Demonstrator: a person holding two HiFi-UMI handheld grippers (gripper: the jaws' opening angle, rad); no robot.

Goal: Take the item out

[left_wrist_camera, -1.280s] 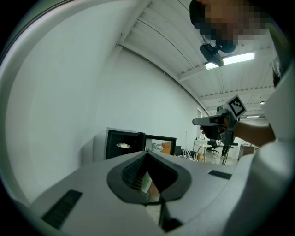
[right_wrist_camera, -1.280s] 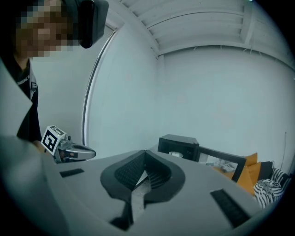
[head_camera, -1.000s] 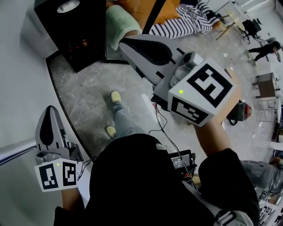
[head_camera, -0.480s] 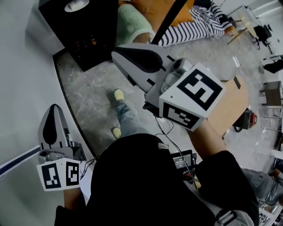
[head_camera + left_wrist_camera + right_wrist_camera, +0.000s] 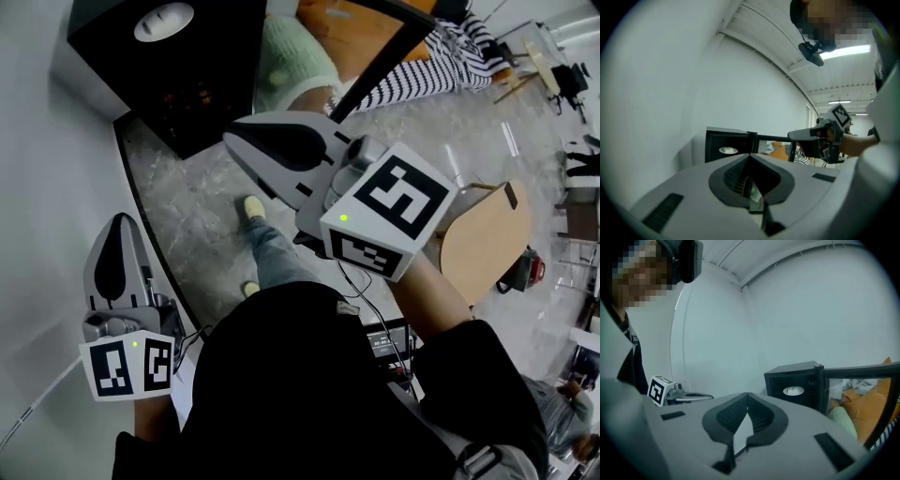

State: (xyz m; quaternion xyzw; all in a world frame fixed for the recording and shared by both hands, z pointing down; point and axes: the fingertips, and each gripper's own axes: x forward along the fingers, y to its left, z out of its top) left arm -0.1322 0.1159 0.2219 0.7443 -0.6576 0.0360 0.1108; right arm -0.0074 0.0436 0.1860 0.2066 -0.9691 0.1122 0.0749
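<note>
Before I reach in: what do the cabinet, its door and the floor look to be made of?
Cabinet: matte black, probably painted metal or plastic, since the panels are flat with no sheen. Door: a clear glass pane in a black frame, and the room shows through it. Floor: grey stone or stone-look tile with pale veins.

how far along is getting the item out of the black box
Done: the box has its door open. In hand: nothing; the left gripper and right gripper are both shut, empty and short of the box. Left: reach in, grip the white item inside, bring it out.
</note>
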